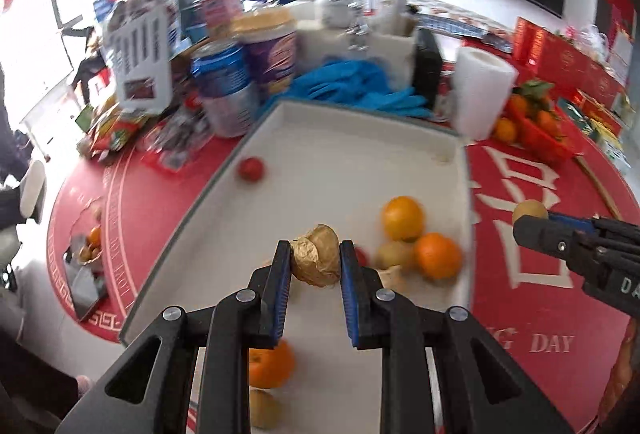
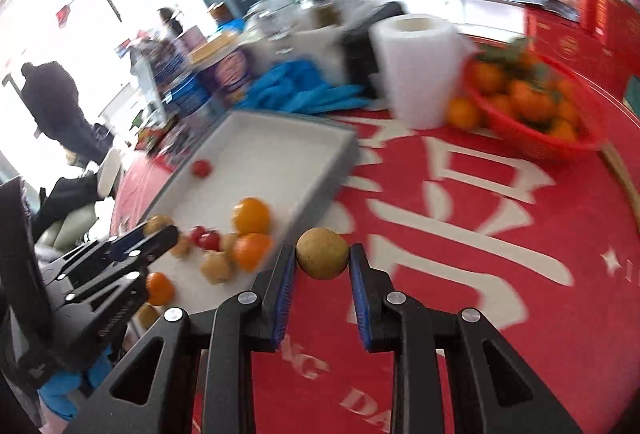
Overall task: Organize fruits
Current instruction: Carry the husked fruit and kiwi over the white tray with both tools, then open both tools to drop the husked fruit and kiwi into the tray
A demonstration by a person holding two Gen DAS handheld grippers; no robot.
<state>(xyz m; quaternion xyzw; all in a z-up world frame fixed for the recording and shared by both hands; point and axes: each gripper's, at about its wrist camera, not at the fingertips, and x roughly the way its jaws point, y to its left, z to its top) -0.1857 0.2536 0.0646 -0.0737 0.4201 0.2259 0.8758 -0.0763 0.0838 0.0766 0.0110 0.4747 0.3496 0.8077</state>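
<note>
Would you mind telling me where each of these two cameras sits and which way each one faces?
Left wrist view: sits on the left gripper, looking along its fingers over the white tray; the gripper grips a crinkled golden fruit, and the right gripper enters at right.
Right wrist view: sits on the right gripper, above the red tablecloth beside the tray; it grips a round brown fruit, with the left gripper at left.
Shared: tray, oranges, paper roll, blue gloves, red basket.

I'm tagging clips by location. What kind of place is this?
Probably a festive dining or break room: a round table with a red printed cloth, a basket of oranges, and snack tubs.
</note>
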